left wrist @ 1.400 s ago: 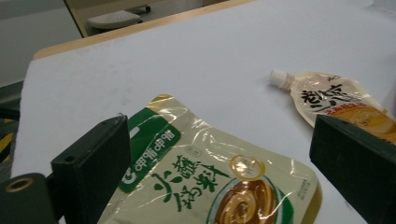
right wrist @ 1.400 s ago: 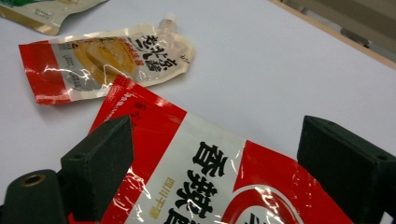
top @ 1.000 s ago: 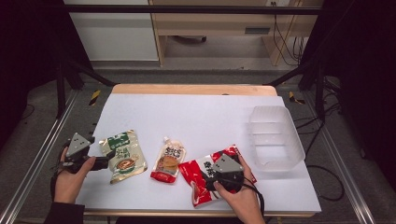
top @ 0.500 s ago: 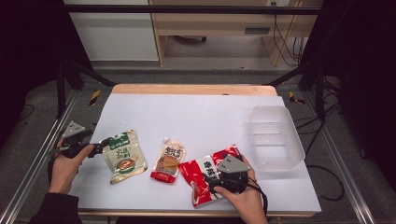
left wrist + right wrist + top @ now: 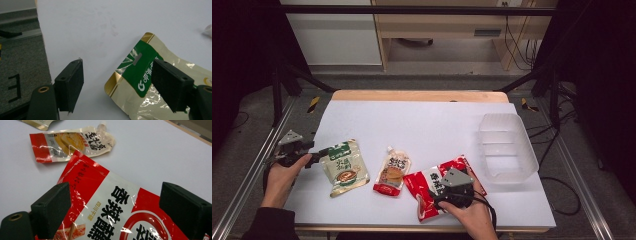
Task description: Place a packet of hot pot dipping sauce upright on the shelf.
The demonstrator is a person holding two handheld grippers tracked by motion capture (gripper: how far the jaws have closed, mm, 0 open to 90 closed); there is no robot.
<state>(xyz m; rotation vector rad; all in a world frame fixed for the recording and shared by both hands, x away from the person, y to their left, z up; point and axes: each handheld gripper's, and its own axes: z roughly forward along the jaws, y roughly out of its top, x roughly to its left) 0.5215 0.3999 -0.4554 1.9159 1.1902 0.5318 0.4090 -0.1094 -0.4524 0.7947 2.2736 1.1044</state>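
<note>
The left tool (image 5: 323, 151) lay low over the left side of the white bench (image 5: 432, 125), its tips at the top edge of the green-and-gold pouch (image 5: 344, 167). In the left gripper view that tool (image 5: 117, 80) had its jaws apart, and they had just been closing; the green header of the pouch (image 5: 140, 72) lay between them and partly under the right-hand jaw, with no pad seen pressing on it. The pouch lay flat on the bench, stretching away from the tool toward the person's side.

The right tool (image 5: 447, 192) sat over the red snack bag (image 5: 432, 187) near the front edge of the bench. In the right gripper view this tool (image 5: 112, 212) stood wide open, one jaw on either side of the red bag (image 5: 117, 220), neither pad touching the film. Just beyond its tips lay the spouted sauce pouch (image 5: 72, 143), flat and apart from the red bag; in the high view it (image 5: 393, 172) rested between the two tools. A clear plastic bin (image 5: 507, 147) stood further off, to the right of the right tool.
</note>
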